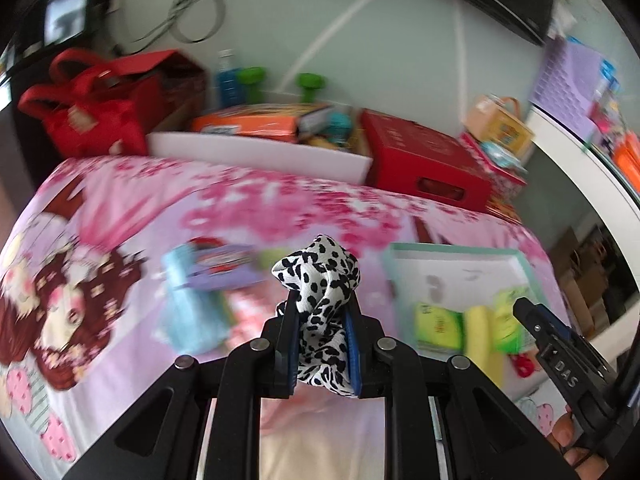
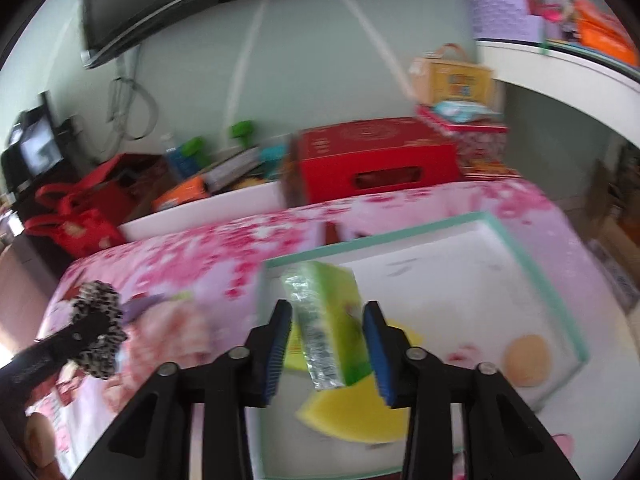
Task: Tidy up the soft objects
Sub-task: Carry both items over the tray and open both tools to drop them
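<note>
**A:** We hold two soft things above the pink flowered bed at once. The left tongs are clamped narrow on a black-and-white spotted scrunchie, which bulges out above the blue pads at the centre of the left wrist view. The right tongs carry a green packet with a silvery crimped edge, at the centre of the right wrist view.

**B:** And the tray? That is what our next move turns on, we judge.

**A:** The mint-rimmed tray fills the right half of the right wrist view, directly beyond and beneath the green packet. From the scrunchie it lies to the right: in the left wrist view it sits at right of centre, with the right tongs poking in at the lower right edge over it. So our right hand is the nearer. The packet's long axis runs from upper left to lower right between the pads, tilted rather than square to them.

**B:** What can't we make out?

**A:** Both views are smeared. We see the right pads against the packet's sides, yet how firmly they press we cannot tell. In the tray, a yellow sponge is half hidden behind the packet, and a pale round thing at lower right is too soft to name. The blue cloth and the packets left of the scrunchie are blurs too.
</note>
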A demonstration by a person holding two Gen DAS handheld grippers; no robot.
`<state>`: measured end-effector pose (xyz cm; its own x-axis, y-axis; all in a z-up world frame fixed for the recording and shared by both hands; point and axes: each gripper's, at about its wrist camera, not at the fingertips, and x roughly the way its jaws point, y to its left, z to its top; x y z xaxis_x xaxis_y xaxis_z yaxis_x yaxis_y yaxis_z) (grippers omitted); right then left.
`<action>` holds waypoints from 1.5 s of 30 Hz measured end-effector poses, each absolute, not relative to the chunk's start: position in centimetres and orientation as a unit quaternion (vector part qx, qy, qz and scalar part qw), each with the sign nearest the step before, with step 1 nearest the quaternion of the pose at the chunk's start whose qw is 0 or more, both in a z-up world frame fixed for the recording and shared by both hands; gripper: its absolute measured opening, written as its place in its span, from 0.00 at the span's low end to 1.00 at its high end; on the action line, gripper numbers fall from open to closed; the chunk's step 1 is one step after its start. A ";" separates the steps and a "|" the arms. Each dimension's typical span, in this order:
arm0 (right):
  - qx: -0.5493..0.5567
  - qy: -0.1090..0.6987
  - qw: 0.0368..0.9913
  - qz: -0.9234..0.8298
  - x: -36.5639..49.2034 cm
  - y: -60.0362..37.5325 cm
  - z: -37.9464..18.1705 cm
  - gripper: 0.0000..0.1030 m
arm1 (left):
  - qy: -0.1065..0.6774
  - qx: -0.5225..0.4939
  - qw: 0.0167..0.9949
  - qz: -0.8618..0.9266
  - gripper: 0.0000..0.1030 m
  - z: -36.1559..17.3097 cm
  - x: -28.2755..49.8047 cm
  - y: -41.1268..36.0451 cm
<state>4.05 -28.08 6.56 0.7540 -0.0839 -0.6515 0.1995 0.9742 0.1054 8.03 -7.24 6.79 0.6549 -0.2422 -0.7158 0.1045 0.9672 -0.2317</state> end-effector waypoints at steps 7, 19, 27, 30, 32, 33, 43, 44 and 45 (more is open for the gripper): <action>0.090 0.359 0.915 -0.163 3.5 -32.8 5.3 0.37 | 0.411 -0.051 0.895 -0.168 0.19 6.1 9.8 -14.3; 0.105 0.365 0.905 -0.190 3.2 -34.9 4.5 0.37 | 0.430 -0.022 0.880 -0.199 0.20 3.8 12.1 -19.6; 0.106 0.378 0.897 -0.202 3.4 -35.4 3.8 0.38 | 0.422 -0.028 0.882 -0.210 0.72 4.1 12.3 -20.6; 0.101 0.384 0.895 -0.202 3.5 -35.3 3.6 0.39 | 0.429 -0.018 0.883 -0.191 0.72 3.9 12.3 -20.3; 0.089 0.389 0.893 -0.207 3.6 -35.1 3.5 0.46 | 0.433 -0.015 0.884 -0.175 0.77 3.6 12.3 -19.9; 0.083 0.393 0.892 -0.210 3.7 -35.0 3.4 0.54 | 0.435 -0.014 0.885 -0.167 0.79 3.5 12.2 -19.6; 0.082 0.403 0.886 -0.215 3.9 -35.1 2.8 0.93 | 0.452 -0.011 0.883 -0.121 0.86 2.4 12.1 -17.5; 0.084 0.405 0.884 -0.217 3.9 -35.2 2.7 0.97 | 0.452 -0.010 0.884 -0.120 0.86 2.4 12.0 -17.5; 0.087 0.405 0.884 -0.219 3.8 -35.3 2.6 1.00 | 0.454 -0.009 0.883 -0.116 0.86 2.3 12.0 -17.2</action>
